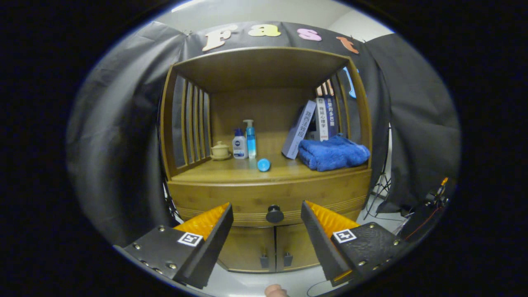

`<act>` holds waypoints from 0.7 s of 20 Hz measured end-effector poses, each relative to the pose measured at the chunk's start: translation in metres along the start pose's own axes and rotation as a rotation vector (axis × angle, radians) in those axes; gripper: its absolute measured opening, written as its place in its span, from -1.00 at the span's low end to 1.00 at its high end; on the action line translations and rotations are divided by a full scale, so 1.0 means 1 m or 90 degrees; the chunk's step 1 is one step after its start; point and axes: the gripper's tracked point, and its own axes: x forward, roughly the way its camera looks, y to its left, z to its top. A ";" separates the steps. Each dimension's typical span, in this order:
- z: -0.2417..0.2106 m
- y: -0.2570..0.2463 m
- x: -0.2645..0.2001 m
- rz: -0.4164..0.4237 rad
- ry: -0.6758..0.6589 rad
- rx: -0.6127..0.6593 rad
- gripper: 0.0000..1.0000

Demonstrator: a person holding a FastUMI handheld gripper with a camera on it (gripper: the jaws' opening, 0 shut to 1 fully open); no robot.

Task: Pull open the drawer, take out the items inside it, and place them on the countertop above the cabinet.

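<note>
- Our tongs (267, 235) stand wide apart with nothing between their fingers; the drawer (268, 198) lies beyond them, and its dark round knob (274, 214) sits in line with the gap.
- The drawer front sits flush with the cabinet (264, 123), so we read it as closed. That fits a drawer yet to be pulled as well as one pushed back in after emptying; we cannot tell which.
- What lies inside the drawer is hidden from us.
- On the worktop (231, 172) above the drawer stand a small lidded pot (220, 150), a white bottle (239, 144) and a blue pump bottle (250, 138) close together. A small round blue thing (264, 165) lies near the front edge, leaning books (313, 123) stand at the back, and a folded blue towel (333, 152) lies in front of them.
- Whether any of these came out of the drawer, we cannot say.
- Risk, as we judge it: the knob is small and round, so fingers closing off-centre could slide off it, or grip only its rim and slip during a pull.
- A pull that is not straight could make the drawer bind, or rock the cabinet and topple the upright bottles.
- The round blue thing looks free to roll, and a jolt might send it off the front edge.
- The worktop is fairly crowded, with the free space mostly in the middle. Anything set down near the bottles or books could knock them over.
- A fingertip (275, 291) shows below the tongs, close to the two lower doors (274, 247).
</note>
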 end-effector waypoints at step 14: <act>0.154 -0.006 -0.102 0.018 -0.118 0.000 0.97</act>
